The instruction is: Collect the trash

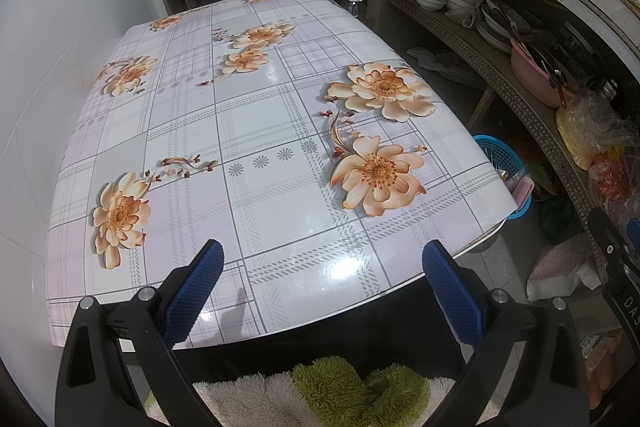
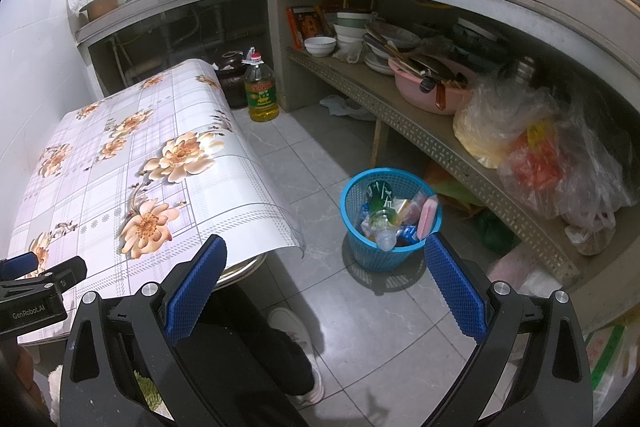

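Note:
A blue plastic waste basket (image 2: 362,247) stands on the floor right of the table, holding a green bottle (image 2: 378,201), a clear bottle, a pink item and wrappers. In the left wrist view only the basket's rim (image 1: 496,147) peeks past the table edge. My right gripper (image 2: 326,259) hangs open above the floor, just short of the basket, with nothing between its blue pads. My left gripper (image 1: 322,263) is open over the near edge of the flowered tablecloth (image 1: 260,131), also holding nothing. The cloth's surface shows no loose items.
A low shelf (image 2: 420,131) under the concrete counter carries bowls, a pink basin (image 2: 420,95) and plastic bags. An oil bottle (image 2: 261,91) and a dark jar stand on the floor beyond the table. A person's dark trouser leg and white shoe (image 2: 292,331) are below my right gripper.

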Demonstrator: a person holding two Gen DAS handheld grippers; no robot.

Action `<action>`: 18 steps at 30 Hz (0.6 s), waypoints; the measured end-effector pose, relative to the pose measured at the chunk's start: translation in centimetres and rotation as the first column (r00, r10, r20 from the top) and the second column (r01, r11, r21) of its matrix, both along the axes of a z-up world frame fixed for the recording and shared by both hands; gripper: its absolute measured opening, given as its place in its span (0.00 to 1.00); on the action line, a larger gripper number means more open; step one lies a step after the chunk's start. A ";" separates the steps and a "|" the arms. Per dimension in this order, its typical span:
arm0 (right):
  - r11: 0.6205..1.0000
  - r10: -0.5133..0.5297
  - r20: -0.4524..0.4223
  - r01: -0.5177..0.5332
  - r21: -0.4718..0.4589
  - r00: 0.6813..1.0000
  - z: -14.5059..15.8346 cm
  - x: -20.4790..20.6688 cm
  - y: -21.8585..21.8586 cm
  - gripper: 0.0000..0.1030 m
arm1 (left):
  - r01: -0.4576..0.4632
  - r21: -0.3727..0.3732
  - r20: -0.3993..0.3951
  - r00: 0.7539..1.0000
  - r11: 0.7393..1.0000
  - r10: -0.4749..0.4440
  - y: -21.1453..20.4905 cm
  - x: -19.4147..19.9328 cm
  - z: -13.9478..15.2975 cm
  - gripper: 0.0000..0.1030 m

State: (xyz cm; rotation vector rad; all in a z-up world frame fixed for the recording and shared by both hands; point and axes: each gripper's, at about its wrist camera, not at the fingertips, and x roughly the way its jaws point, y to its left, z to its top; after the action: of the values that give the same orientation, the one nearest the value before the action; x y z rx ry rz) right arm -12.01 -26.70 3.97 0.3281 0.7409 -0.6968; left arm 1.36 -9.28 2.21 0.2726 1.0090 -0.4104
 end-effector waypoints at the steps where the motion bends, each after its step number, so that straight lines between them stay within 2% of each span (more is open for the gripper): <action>1: 1.000 -0.001 0.000 0.001 -0.001 1.000 0.0 0.0 0.0 0.92 | 0.000 0.000 0.000 1.000 1.000 0.000 0.0 0.0 0.0 0.95; 18: 1.000 0.000 0.000 0.000 -0.001 1.000 0.0 0.0 0.0 0.92 | -0.003 -0.005 -0.010 1.000 1.000 0.003 0.1 -0.1 -0.2 0.95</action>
State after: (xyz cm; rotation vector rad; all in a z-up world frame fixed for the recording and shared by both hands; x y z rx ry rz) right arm -12.02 -26.72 3.97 0.3275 0.7405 -0.6969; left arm 1.29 -9.16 2.03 0.2645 1.0181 -0.4121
